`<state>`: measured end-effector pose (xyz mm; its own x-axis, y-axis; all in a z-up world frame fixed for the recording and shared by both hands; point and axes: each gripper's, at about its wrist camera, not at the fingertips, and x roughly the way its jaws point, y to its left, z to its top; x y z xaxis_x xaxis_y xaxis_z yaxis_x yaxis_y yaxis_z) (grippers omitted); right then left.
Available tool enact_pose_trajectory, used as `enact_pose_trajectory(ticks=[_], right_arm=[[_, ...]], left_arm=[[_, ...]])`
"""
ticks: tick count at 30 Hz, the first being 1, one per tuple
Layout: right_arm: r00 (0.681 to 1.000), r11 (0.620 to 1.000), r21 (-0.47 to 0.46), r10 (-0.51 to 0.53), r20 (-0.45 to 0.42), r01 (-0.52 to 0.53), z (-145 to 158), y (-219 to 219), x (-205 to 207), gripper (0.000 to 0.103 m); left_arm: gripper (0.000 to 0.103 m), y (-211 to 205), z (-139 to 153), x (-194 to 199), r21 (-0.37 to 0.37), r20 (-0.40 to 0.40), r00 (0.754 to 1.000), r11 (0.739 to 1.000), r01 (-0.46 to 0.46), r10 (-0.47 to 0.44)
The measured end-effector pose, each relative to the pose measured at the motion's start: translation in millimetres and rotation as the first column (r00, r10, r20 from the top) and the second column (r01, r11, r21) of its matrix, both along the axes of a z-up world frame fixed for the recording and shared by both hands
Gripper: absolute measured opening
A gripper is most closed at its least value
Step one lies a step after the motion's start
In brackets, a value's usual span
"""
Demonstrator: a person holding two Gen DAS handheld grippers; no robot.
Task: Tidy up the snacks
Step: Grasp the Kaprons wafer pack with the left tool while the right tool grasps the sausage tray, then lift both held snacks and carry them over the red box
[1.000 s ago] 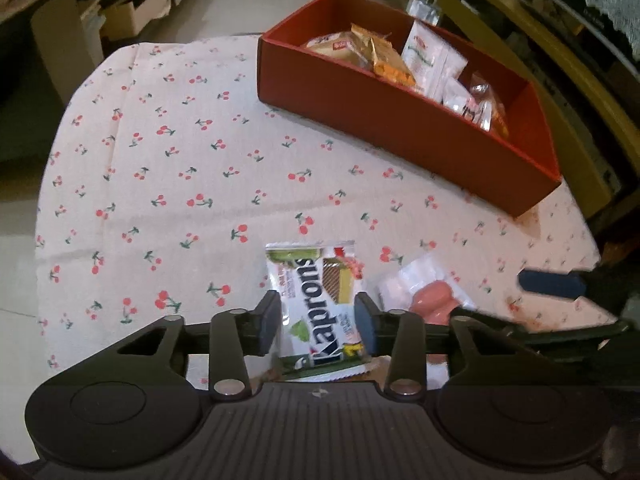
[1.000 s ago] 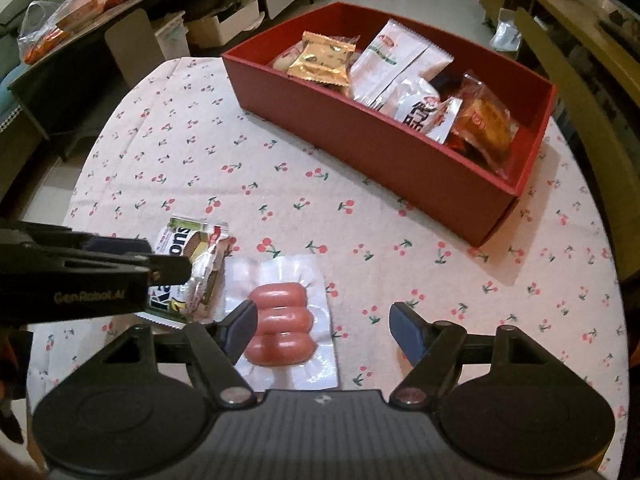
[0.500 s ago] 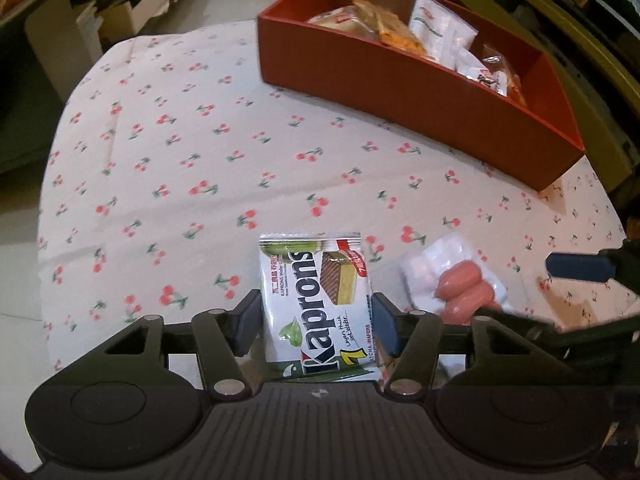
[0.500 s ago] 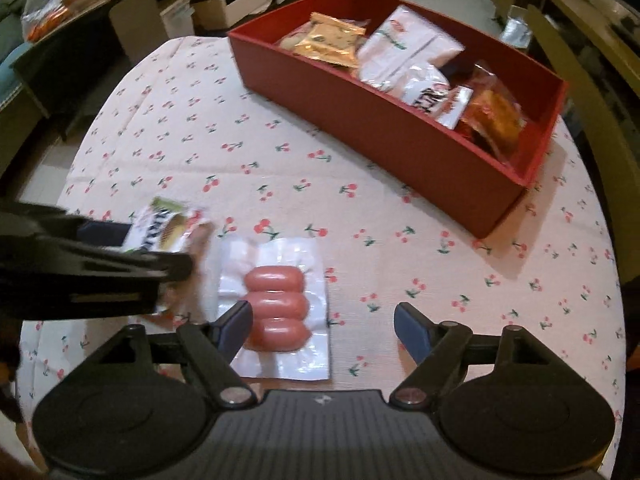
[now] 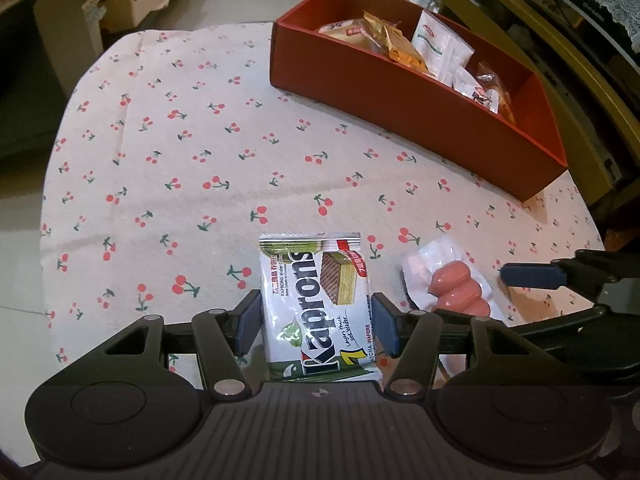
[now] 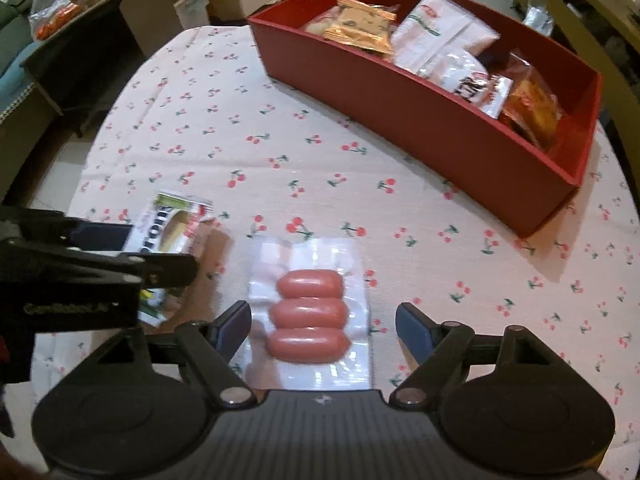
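the main risk is that both grippers sit over flat, slippery packs lying side by side on the cherry-print tablecloth (image 5: 192, 128), so a closing finger could skate over the film or bunch the cloth instead of catching an edge. the left gripper (image 5: 316, 322) straddles the kaprons wafer pack (image 5: 316, 304), its pads right at the pack's two long edges; i cannot tell whether they are pressing on it or only bracketing it (the pack looks flat and undeformed), and if it is squeezed it may bow and pop out. the right gripper (image 6: 322, 326) is spread wide around the sausage pack (image 6: 310, 312), with a clear gap on the right side, so the pack lies off-centre toward the left finger and could swivel when pinched. the two tools are close together, and the left one's finger lies just beside the sausage pack, so lifting both at once could make them collide. the red box (image 6: 440, 136), already holding several snacks, stands well apart at the far side of the table.
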<state>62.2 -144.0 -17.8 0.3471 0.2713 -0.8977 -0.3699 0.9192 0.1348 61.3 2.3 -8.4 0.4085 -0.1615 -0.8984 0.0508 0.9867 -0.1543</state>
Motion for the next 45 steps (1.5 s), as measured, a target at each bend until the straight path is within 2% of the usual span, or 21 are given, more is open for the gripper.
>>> enact_pose_trajectory(ticks=[3,4,6,13,14,15,16,22,30,45], right_arm=[[1.0,1.0,-0.011,0.008,-0.003,-0.008,-3.8,4.5,2.3,0.094],[1.0,1.0,-0.018,0.002,-0.012,-0.002,-8.1,5.5,4.3,0.098],[1.0,0.998,-0.06,0.007,0.023,-0.005,-13.3,10.1,4.9,0.103],[0.999,0.997,-0.075,0.011,0.052,-0.007,-18.5,15.6,0.7,0.103],[0.998,0.997,-0.074,0.011,0.058,-0.007,-16.1,14.8,-1.1,0.102],[0.998,0.997,-0.072,0.013,0.065,-0.008,-13.4,13.8,-2.7,0.088],[0.997,0.997,-0.072,0.011,0.078,-0.005,-10.0,12.9,-4.4,0.081],[0.996,0.997,-0.075,-0.004,0.087,0.011,-4.8,7.5,-11.2,0.081],[0.979,0.994,-0.045,-0.086,0.184,0.096,24.9,-7.6,-17.2,0.081],[0.952,0.987,-0.02,-0.148,0.269,0.159,49.9,-17.5,-21.5,0.081]], left_arm=[[0.065,2.4,-1.3,0.2,-0.001,-0.005,1.0,1.0,-0.003,0.003],[0.065,3.1,-2.0,0.2,-0.001,-0.007,1.0,1.0,-0.004,0.004],[0.065,4.4,-2.7,-0.1,0.006,-0.01,1.0,1.0,-0.007,0.007],[0.065,6.9,-7.0,-1.2,0.015,-0.031,1.0,1.0,-0.004,0.004],[0.065,7.0,-6.5,-1.5,0.017,-0.031,1.0,1.0,-0.003,0.003],[0.065,6.9,-5.9,-2.0,0.016,-0.029,1.0,1.0,-0.003,0.003],[0.065,6.5,-5.7,-2.1,0.015,-0.029,1.0,1.0,-0.001,0.002],[0.065,-1.7,-0.3,-6.0,0.019,-0.011,1.0,0.999,0.026,-0.026],[0.065,-11.1,13.1,-5.0,0.025,0.048,0.998,0.999,0.044,-0.045],[0.065,-27.3,33.9,-3.1,0.093,0.162,0.984,0.994,0.062,-0.076]])
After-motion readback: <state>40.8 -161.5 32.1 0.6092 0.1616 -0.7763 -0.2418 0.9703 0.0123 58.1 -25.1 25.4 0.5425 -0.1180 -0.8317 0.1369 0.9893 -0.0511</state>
